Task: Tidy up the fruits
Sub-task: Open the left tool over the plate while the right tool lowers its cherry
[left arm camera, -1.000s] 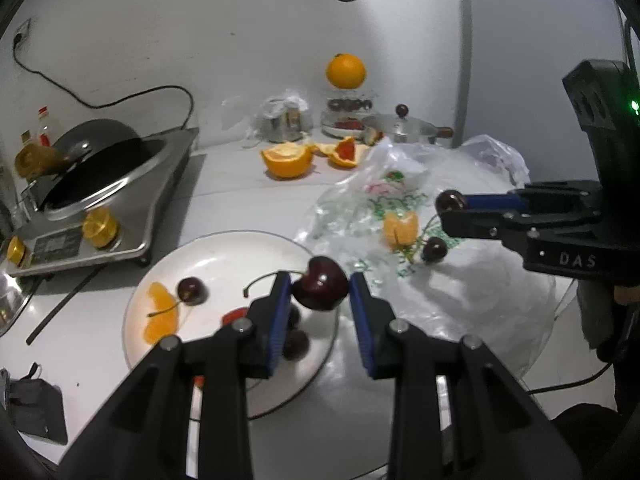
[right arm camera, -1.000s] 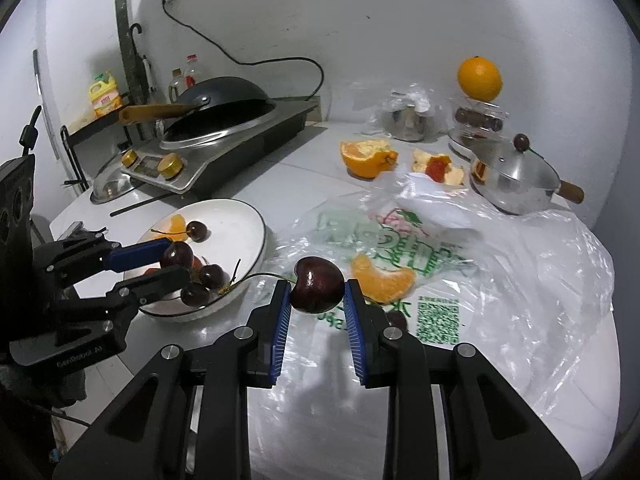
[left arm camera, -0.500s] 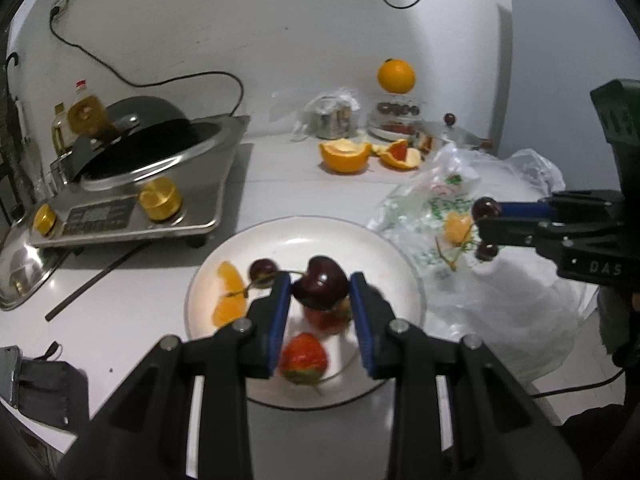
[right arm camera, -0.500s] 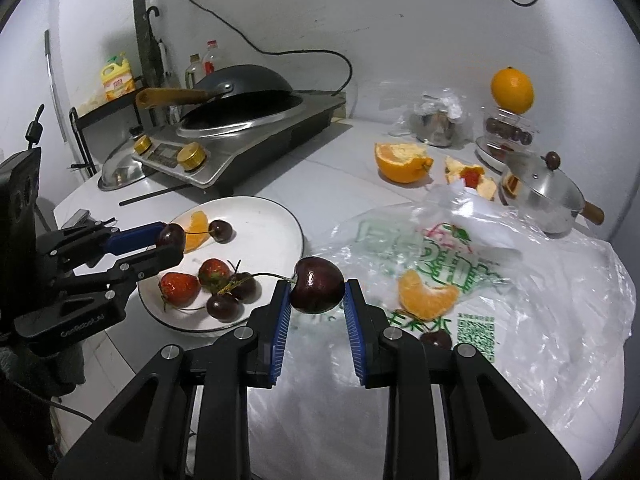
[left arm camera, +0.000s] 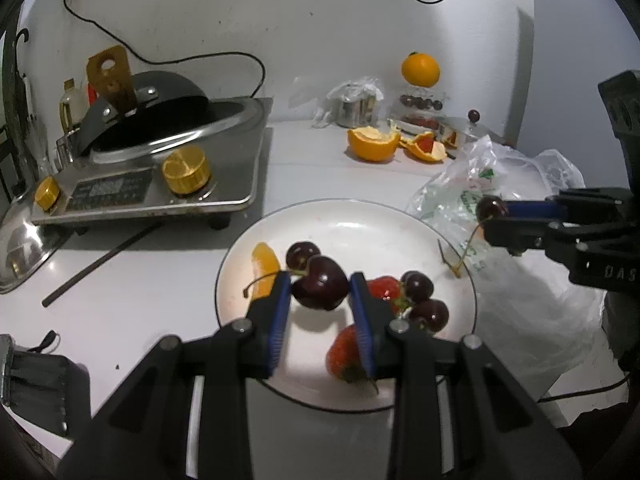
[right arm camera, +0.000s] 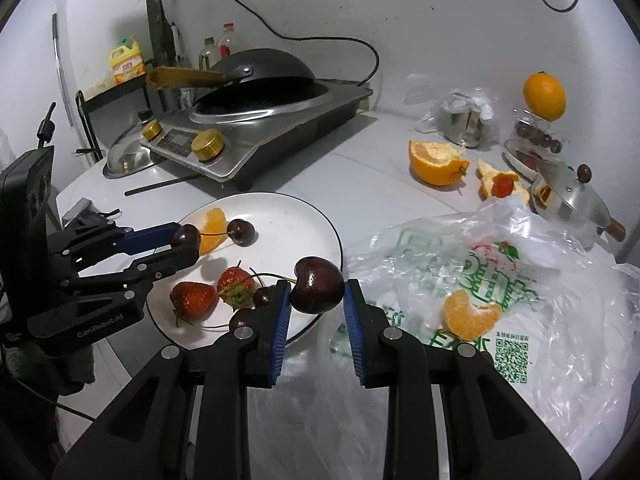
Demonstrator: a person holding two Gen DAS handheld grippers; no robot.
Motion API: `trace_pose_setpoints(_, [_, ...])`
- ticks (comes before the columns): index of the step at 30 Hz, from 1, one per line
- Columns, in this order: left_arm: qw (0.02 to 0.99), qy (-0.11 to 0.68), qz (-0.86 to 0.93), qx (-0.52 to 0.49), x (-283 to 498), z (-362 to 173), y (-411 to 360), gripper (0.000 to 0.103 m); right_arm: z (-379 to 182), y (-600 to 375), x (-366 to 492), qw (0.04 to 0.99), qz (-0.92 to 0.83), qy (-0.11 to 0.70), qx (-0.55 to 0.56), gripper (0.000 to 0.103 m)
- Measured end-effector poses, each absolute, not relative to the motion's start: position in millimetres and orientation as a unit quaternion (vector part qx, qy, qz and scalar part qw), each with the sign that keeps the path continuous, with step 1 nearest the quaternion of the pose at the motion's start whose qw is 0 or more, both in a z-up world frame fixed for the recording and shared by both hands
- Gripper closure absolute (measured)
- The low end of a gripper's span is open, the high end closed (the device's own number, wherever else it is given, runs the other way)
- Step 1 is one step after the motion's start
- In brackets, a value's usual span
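Here, the left gripper (left arm camera: 320, 292), at lower centre of its frame, is clamped on a dark red cherry (left arm camera: 319, 288) above the round white ceramic plate (left arm camera: 360, 216), which holds strawberries, cherries and an orange segment. The right gripper (right arm camera: 316, 292) is clamped on a second dark red cherry (right arm camera: 318, 285) at centre frame, over that plate's right rim beside the crumpled clear plastic bag (right arm camera: 560, 320).

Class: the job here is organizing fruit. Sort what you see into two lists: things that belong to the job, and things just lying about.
Belongs to the job:
left claw, shut on a dark red cherry
right claw, shut on another dark cherry
round white plate
red strawberries
orange segment

Just lying about:
black wok
steel stove
clear plastic bag
small steel pot
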State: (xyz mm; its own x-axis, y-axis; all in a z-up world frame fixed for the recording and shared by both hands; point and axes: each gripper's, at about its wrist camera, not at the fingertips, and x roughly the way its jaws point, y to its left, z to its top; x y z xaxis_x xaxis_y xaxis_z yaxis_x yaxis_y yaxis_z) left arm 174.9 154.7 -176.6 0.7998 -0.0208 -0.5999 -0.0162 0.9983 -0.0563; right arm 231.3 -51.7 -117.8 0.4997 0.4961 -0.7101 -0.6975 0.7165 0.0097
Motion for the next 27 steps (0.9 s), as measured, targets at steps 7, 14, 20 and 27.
trace_pose_setpoints(7, [0.942, 0.333, -0.015, -0.025, 186, -183, 149, 0.072, -122, -50, 238, 0.854, 0.346, 0.363, -0.14, 0.074])
trace_pose_setpoints(14, [0.936, 0.348, -0.025, -0.039, 190, -187, 148, 0.071, -126, -46, 243, 0.851, 0.35, 0.367, -0.137, 0.074])
trace_pose_setpoints(20, [0.937, 0.345, -0.033, -0.038, 189, -184, 147, 0.069, -127, -38, 245, 0.85, 0.351, 0.368, -0.14, 0.074])
trace_pose_setpoints(27, [0.945, 0.322, -0.032, -0.038, 172, -168, 154, 0.067, -128, -21, 245, 0.846, 0.357, 0.368, -0.144, 0.074])
